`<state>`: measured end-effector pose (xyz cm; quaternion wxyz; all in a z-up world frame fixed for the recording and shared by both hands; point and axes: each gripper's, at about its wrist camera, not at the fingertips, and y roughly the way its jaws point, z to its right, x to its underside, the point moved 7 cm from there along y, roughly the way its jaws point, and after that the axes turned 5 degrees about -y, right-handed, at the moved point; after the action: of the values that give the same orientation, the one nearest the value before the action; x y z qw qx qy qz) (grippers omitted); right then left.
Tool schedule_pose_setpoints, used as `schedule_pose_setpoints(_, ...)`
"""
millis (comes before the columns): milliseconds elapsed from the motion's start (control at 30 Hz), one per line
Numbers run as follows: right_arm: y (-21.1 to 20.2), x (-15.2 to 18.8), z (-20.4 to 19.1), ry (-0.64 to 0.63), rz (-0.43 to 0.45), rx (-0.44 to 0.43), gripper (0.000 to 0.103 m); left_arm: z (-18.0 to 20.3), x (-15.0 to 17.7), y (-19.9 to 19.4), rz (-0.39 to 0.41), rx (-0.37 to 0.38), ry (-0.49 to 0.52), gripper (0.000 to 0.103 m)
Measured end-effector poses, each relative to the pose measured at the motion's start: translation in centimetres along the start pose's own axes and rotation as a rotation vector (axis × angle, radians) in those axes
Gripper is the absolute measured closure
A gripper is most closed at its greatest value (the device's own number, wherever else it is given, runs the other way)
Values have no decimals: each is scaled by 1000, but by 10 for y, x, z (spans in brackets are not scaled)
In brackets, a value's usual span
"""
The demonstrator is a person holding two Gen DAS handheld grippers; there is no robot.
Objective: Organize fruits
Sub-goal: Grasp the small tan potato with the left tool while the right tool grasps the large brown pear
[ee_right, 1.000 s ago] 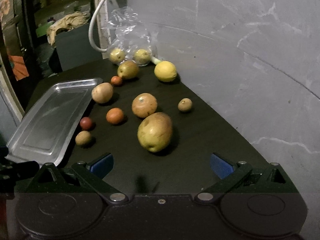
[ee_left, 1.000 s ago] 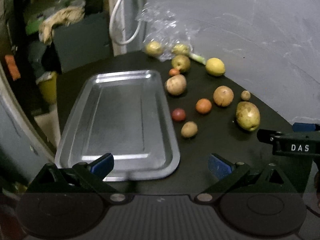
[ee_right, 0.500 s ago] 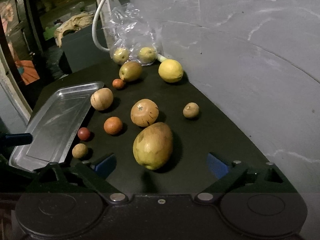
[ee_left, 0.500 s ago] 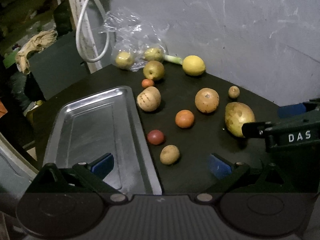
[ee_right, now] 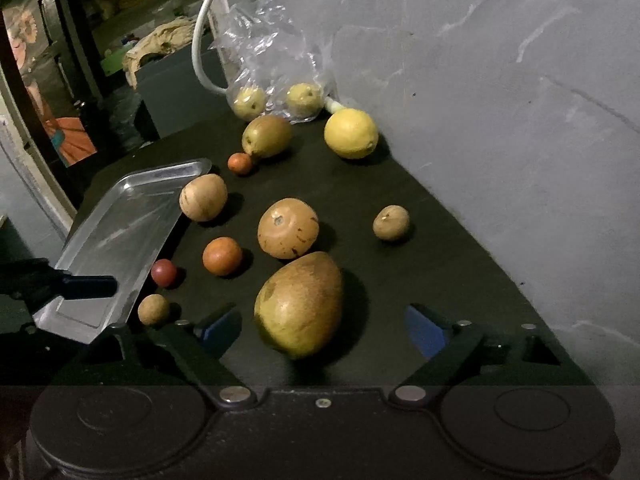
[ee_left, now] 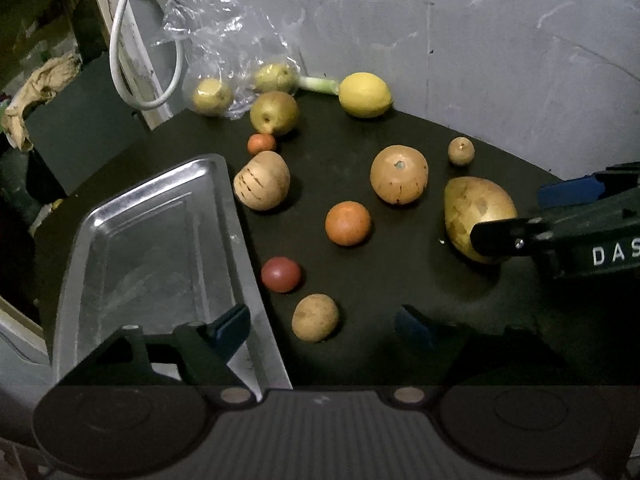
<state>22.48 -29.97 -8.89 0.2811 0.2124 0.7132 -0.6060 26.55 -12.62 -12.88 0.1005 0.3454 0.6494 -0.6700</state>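
A steel tray (ee_left: 152,240) lies on the left of the dark table (ee_left: 360,280), with several fruits loose to its right. My left gripper (ee_left: 322,320) is open, and a small brown fruit (ee_left: 315,317) sits between its blue fingertips near the tray's right rim. A red fruit (ee_left: 281,274) and an orange (ee_left: 347,223) lie just beyond it. My right gripper (ee_right: 322,326) is open around a large yellow-brown fruit (ee_right: 300,304), with gaps on both sides. The left wrist view shows that same fruit (ee_left: 478,216) at the right between the right gripper's fingers (ee_left: 500,236).
Farther back lie a tan round fruit (ee_left: 262,186), a brown round fruit (ee_left: 399,174), a small brown one (ee_left: 461,151), a small orange one (ee_left: 261,143), a pear (ee_left: 274,113) and a lemon (ee_left: 365,95). A plastic bag (ee_left: 224,60) holds two fruits. A grey wall (ee_right: 500,120) bounds the right.
My left gripper swung right from over the tray to the loose fruits and moved closer. My right gripper advanced until the large fruit stood between its fingers.
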Motion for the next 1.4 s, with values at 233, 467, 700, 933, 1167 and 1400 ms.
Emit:
schedule_pose_setpoints(233,12,-2,-6,-5,-21,-31,25,0,0,7,-22,5,-5,43)
schedule_pose_setpoints(467,23,-3,-8,15,-47,-46,33,0,1,12,-45,15,-20,54)
schedule_pose_setpoints(700,27,-1,-9,28,-57,-45,47,0,-2,14,-43,11,-35,67)
schedule_pose_setpoints(933,26,0,-6,65,-48,-54,47,-2,-3,15,-38,17,-83,72)
schedule_pose_setpoints(1167,22,5,-5,94,-33,-71,48,-6,1,5,-26,38,-134,72)
schedule_pose_setpoints(1400,17,10,-10,143,-26,-110,48,-15,5,-10,-6,61,-197,72)
